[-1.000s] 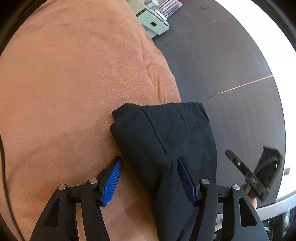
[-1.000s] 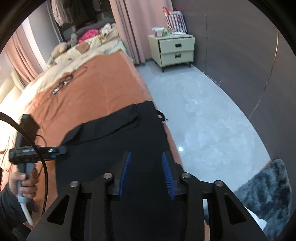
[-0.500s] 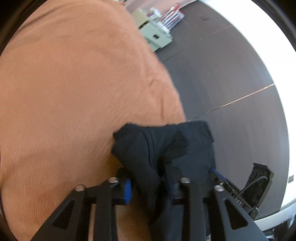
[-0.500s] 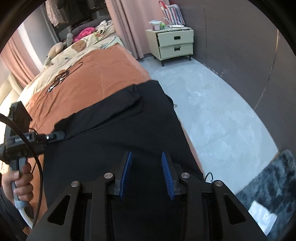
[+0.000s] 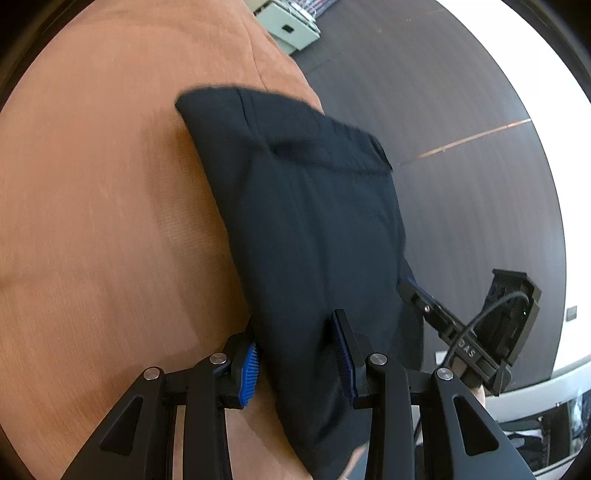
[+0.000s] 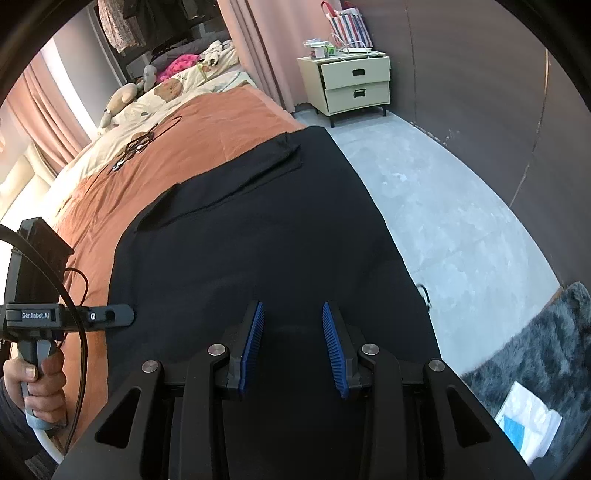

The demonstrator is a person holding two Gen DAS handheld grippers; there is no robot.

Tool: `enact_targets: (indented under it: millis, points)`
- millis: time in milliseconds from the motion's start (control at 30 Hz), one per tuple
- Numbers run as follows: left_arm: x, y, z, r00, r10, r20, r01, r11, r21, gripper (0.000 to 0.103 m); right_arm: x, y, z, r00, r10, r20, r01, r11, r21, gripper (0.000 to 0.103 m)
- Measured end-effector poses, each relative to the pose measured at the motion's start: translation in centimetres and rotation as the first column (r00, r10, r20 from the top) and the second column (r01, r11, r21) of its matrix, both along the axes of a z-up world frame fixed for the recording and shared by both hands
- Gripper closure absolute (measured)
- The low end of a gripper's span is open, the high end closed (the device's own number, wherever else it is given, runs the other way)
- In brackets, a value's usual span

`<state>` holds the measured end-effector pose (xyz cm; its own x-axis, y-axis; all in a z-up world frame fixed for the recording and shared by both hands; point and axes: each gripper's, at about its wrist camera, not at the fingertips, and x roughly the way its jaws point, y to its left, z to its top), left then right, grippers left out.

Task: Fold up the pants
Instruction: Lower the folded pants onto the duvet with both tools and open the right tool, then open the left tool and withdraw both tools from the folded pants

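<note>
Orange bed (image 5: 92, 221) | left gripper (image 5: 297, 356) – clenched on black pants (image 5: 314, 221) | right gripper (image 6: 293, 345) above them – grip unclear

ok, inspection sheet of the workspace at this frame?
Surface: orange bed cover, a few creases.
Job's things: black pants, lying along the bed edge.
Clutter: soft toys and pink clothes at the bed's head.
Grippers: left gripper jaws have just been closing, pants pinched between the pads; right gripper pads apart over the cloth, grip cannot be told.
Cables: black cable at the left handle; thin cord on the bed.
Surroundings: nightstand, striped bag, grey rug, plastic bag.
</note>
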<state>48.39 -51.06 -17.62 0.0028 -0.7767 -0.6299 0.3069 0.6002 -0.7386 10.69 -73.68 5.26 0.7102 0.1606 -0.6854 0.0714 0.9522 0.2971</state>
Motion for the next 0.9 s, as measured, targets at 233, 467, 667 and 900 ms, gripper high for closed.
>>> enact_targets:
  millis: [233,467,667,900]
  points:
    - [-3.3,-0.3,-0.5,0.999,-0.044,-0.011,0.044,0.998,0.048,0.067,-0.3,0.8,0.2,1.000,-0.007,-0.016,0.007,1.000,-0.022,0.072]
    - [-5.5,-0.9,-1.2,0.997,-0.068,-0.033,0.070,0.994,0.080,0.083,-0.7,0.6,-0.5,0.998,-0.015,-0.063,0.015,1.000,0.002,0.072]
    - [-6.3,-1.9,-1.6,0.995,-0.068,-0.067,0.073,0.994,0.075,0.084,-1.6,0.4,-0.1,0.996,-0.029,-0.089,0.030,0.999,0.012,0.072]
    - [-7.5,-4.2,-1.1,0.994,-0.093,-0.063,0.099,0.992,0.085,0.086,-2.5,1.1,1.5,0.995,-0.061,-0.081,0.063,0.998,0.021,0.072]
